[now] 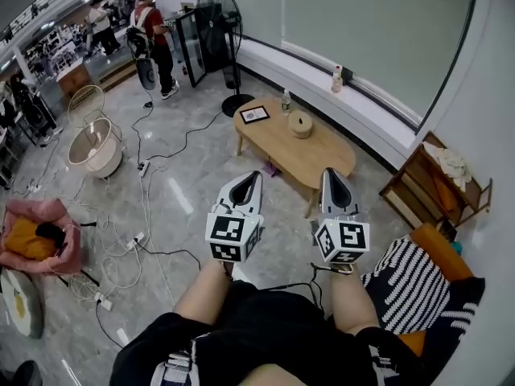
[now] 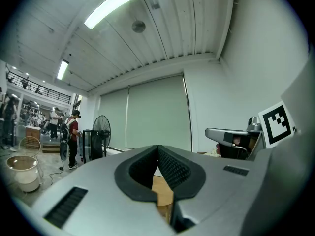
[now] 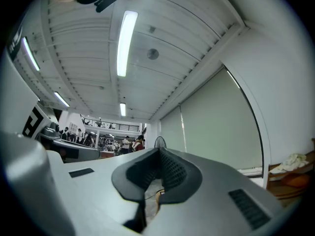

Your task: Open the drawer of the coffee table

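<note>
Marble floor [image 1: 193,199] w/ wooden counter [image 1: 278,139] mid-room; left tongs [image 1: 255,174] & right tongs [image 1: 330,172], both pressed together, held side by side near counter's front edge.

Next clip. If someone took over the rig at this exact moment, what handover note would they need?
Left gripper: shut, empty, pointing ahead.
Right gripper: shut, empty, beside the left one.
Coffee table: ahead, well apart from both grippers. Its drawer cannot be made out from here.
Done: nothing at the table yet.
Left: move up to the table, find the drawer, take hold of it and pull it open.
</note>
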A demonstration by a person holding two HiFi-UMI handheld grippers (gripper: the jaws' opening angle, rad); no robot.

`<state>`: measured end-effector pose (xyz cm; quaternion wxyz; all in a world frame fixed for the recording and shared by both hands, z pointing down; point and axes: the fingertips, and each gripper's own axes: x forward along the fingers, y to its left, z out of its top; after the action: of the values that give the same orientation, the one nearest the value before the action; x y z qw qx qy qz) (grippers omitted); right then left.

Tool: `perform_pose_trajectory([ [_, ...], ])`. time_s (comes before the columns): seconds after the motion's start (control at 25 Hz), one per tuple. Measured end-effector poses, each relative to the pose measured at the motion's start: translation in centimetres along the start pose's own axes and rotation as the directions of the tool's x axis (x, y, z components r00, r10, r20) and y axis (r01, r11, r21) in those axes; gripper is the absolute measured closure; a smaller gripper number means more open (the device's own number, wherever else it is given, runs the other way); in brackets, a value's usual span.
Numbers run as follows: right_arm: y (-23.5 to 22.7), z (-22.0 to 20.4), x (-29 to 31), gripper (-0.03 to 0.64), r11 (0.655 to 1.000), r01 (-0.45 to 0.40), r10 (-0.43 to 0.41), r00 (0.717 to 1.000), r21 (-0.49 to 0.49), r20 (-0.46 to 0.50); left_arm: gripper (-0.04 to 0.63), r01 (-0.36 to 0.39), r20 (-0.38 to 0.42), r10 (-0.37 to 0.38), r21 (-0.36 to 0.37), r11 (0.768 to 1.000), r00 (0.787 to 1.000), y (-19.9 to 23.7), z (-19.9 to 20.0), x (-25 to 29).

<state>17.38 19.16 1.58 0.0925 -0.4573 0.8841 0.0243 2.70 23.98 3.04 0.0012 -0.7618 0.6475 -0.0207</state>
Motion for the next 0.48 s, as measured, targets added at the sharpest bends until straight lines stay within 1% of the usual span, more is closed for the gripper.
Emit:
perform_pose_trajectory([
  [0.24, -1.3, -0.7, 0.8, 0.600, 0.999, -0.013, 0.013, 1.000, -0.033, 0.007, 0.575, -0.011, 0.011, 0.011, 0.003, 1.000, 1.000, -0.5, -0.4, 1.8],
  [0.48, -2.5, -1.4, 3.2, 0.600, 0.998, -0.008, 0.010, 1.000, -0.060, 0.023, 0.575, 0.010, 0.041, -0.010, 0.020, 1.000, 0.999, 0.4, -0.4, 4.9],
])
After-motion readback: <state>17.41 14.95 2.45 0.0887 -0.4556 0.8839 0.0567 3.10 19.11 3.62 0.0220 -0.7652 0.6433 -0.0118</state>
